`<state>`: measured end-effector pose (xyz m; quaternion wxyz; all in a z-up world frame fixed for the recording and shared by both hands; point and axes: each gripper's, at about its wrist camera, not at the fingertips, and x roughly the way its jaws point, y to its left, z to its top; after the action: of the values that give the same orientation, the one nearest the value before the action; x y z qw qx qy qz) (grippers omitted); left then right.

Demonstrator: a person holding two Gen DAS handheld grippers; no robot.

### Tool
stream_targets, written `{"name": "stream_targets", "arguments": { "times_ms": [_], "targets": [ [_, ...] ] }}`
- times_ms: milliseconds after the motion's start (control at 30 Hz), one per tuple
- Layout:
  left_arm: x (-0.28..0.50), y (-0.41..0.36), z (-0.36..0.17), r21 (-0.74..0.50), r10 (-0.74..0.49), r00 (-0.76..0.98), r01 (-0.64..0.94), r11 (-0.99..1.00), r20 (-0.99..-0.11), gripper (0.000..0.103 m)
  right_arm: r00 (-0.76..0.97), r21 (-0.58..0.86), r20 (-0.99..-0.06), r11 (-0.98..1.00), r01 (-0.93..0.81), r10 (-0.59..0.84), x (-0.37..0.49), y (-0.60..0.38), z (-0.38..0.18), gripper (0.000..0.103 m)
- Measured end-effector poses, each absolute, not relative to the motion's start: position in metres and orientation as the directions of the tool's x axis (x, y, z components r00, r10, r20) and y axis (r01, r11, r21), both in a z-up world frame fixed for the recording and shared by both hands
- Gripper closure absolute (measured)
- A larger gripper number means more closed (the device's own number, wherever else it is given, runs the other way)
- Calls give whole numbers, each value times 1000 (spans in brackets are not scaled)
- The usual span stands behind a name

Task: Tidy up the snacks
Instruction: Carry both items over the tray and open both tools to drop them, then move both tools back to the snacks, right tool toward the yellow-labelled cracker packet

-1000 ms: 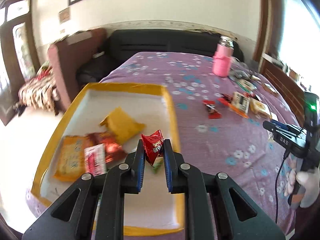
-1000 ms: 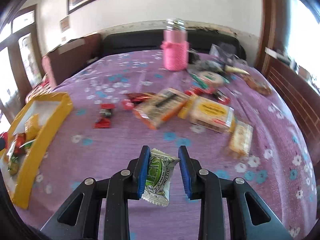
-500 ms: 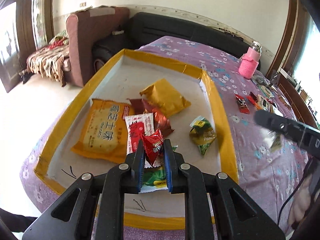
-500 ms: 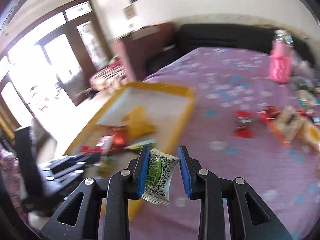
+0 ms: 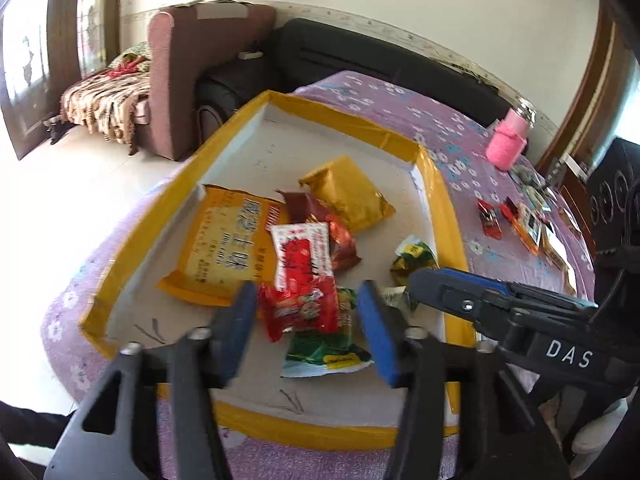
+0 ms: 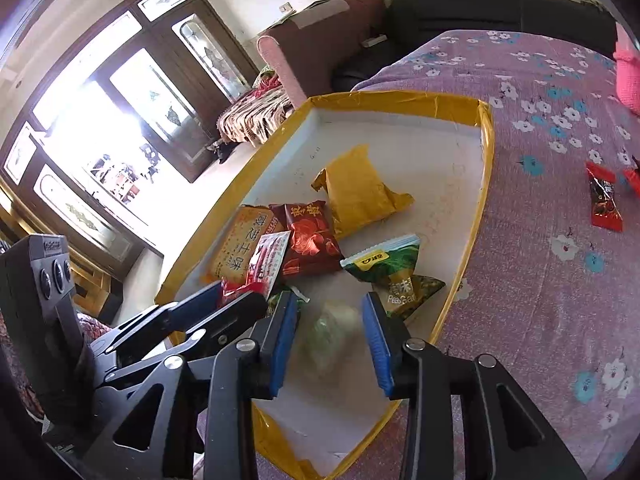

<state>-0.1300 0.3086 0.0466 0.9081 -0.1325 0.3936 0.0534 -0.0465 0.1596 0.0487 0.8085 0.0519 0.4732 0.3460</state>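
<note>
Over the yellow-rimmed tray right now, both grippers crowded into the near corner. My left gripper has just been opening; its blue pads stand clear on either side of the red candy, which looks like it's lying loose on the pile, on top of a green packet. So that one's basically delivered.

My right gripper has just started opening too. The pale green snack sits between its pads but is badly blurred, so I can't really tell if the pads are touching it or if it's already dropping. My guess is it's mid-release.

What worries me:
- The two grippers are really close. From the left wrist view the right one's nose pokes in just beside my left pad, near the tray's right rim. If I pull either hand out carelessly they could clip each other.
- The pale green snack is coming down near the pea snack bag and the tray's edge. If it bounces off the heap it might hop over the low rim onto the purple floral cloth.
- The red candy is perched on slippery wrappers, so dragging a pad through on my way out could flick it out.

More red candies wait out on the cloth, well apart from the tray.
</note>
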Motion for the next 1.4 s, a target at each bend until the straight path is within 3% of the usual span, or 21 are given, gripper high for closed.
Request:
{"name": "stream_targets", "arguments": {
  "times_ms": [67,133,300,567,900,1000,1200,1400],
  "targets": [
    [-134,308,54,-180,31,698,-227,957,-715,28,330,408,-721,758,-510,610,-48,152,54,64],
    [-139,304,63,-140,87,712,-254,957,-697,22,352,406,-709,762,-504,611,-50,143,59,60],
    [-149,276,84,-32,164,754,-238,971,-636,21,404,402,-681,773,-491,611,-58,118,68,58],
    [-143,238,88,72,183,727,-182,981,-662,21,461,408,-666,803,-434,587,-63,72,71,55],
    [-145,210,95,111,182,732,-145,983,-657,21,540,426,-650,845,-324,535,-61,-6,71,50],
    [-145,202,96,80,119,746,-89,993,-655,21,563,435,-648,856,-280,513,-59,-32,70,50],
    [-136,192,84,-117,-115,685,44,992,-720,22,647,438,-644,890,-127,408,-54,-113,72,50],
    [-128,180,80,-250,-266,651,120,961,-711,22,684,412,-672,911,27,284,-42,-182,70,46]
  ]
}}
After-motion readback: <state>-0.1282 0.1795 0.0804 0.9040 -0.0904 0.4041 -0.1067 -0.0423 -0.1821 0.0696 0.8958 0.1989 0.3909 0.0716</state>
